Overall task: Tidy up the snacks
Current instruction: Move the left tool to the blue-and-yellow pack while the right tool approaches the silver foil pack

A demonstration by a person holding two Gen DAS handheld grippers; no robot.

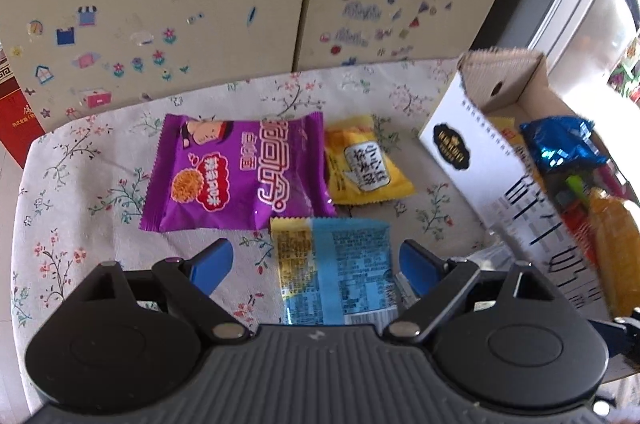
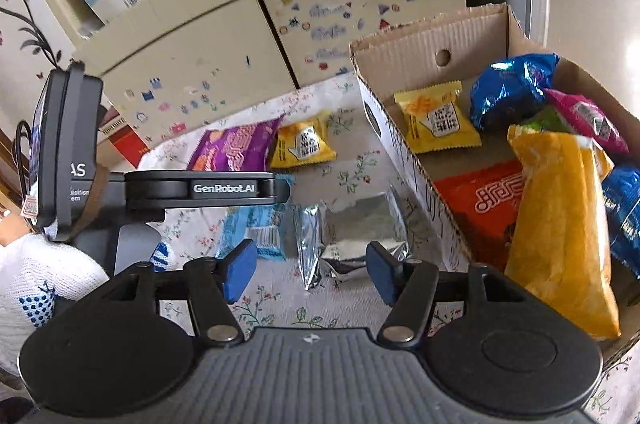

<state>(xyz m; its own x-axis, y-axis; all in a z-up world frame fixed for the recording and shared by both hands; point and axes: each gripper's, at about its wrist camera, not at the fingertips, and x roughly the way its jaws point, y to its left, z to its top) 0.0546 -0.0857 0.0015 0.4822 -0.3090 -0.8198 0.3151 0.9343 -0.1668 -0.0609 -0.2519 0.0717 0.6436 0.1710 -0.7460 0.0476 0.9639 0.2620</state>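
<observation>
Box wall (image 2: pixel 404 160) blocks the right — bare tablecloth (image 1: pixel 80 224) lies open left.

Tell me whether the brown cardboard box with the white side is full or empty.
Partly filled. The brown cardboard box holds several snack packets, among them a long orange packet, with bare floor showing near its back wall.

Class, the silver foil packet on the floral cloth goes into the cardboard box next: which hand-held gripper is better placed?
Right hand-held gripper: open, silver foil packet just ahead, cardboard box beside it.

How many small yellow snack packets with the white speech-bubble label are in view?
2. One small yellow snack packet lies on the floral tablecloth beside the purple packet; the other yellow packet lies inside the cardboard box. More could be hidden under the box's other snacks.
</observation>
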